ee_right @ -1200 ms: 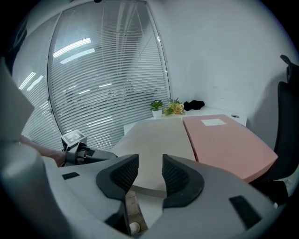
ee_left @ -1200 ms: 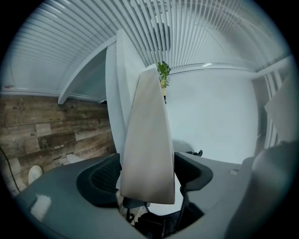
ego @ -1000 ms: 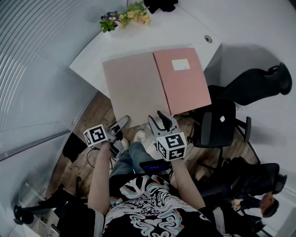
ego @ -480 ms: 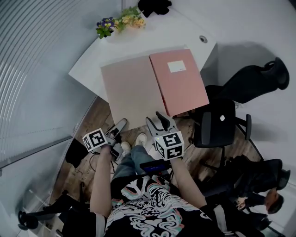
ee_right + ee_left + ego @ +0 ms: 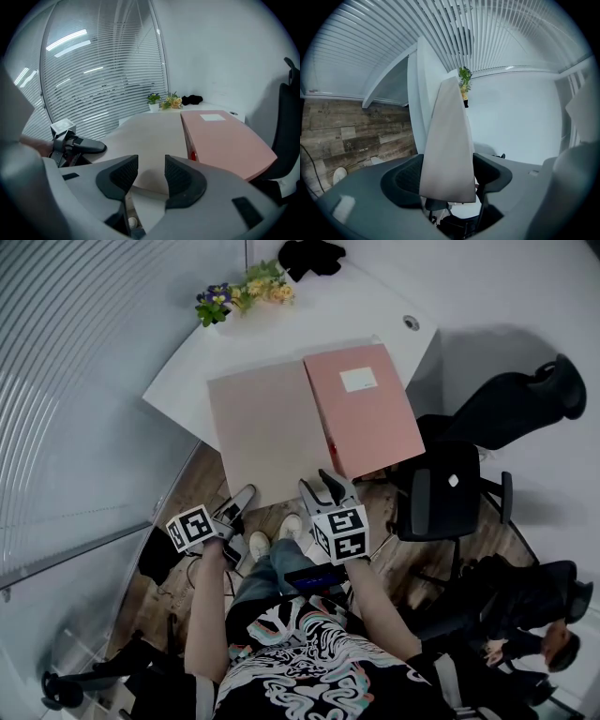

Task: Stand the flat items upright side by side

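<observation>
The white desk (image 5: 281, 329) carries both flat items lying down, side by side and touching, each overhanging its near edge. The matte beige folder (image 5: 267, 432) is the broader of the two and thin. The pink box file (image 5: 366, 418) to its right is thicker, with a white label (image 5: 359, 380) toward the far edge. Only the right gripper view shows the file's spine and its red finger hole (image 5: 193, 154). The left gripper (image 5: 242, 500) sits at the folder's near left corner. Its own view shows that corner between jaws standing wide apart, with one ribbed pad bare. The right gripper (image 5: 323, 486) hovers by the folder's near edge, jaws parted on nothing. Flowers (image 5: 242, 292) mark the far left corner.
</observation>
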{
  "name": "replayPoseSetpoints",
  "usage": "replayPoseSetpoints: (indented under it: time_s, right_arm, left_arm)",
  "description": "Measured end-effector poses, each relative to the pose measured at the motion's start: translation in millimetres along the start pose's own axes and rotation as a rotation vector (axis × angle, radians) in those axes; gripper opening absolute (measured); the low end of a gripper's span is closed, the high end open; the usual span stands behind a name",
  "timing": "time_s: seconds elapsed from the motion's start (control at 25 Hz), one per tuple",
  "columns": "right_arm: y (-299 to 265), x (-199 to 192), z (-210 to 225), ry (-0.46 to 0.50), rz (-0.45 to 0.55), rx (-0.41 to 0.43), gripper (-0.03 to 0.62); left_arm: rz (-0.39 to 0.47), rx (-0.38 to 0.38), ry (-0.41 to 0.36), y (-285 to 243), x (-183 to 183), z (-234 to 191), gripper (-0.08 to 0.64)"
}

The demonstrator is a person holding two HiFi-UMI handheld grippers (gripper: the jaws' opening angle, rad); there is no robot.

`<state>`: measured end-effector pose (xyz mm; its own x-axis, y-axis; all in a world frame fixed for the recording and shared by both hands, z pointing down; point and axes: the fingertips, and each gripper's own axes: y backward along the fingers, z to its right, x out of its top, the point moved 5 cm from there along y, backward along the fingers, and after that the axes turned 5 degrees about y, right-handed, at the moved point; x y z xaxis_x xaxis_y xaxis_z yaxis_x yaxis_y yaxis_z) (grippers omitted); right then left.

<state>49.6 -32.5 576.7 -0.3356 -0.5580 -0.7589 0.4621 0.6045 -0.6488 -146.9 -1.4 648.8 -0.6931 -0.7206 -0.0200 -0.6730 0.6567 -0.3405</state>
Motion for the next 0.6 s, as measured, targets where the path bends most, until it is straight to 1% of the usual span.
replayPoseSetpoints:
  time_s: [0.2,0.32,0.6]
  right_arm:
    - [-3,-5,4,-0.011,-0.038,-0.024,0.166]
    - [-6,-7,5,-0.023,-0.054,-0.032,0.167]
    - [-9,-6,5,-0.060,-0.029,-0.018,0.167]
  left_arm:
    - [0.005,0.010,-0.010,4,5,3,0.324]
    - [-0.004,0.018,-0.028,6,8,7,0.319]
    - [-0.012,0.005,-0.038,12,12,16,0.310]
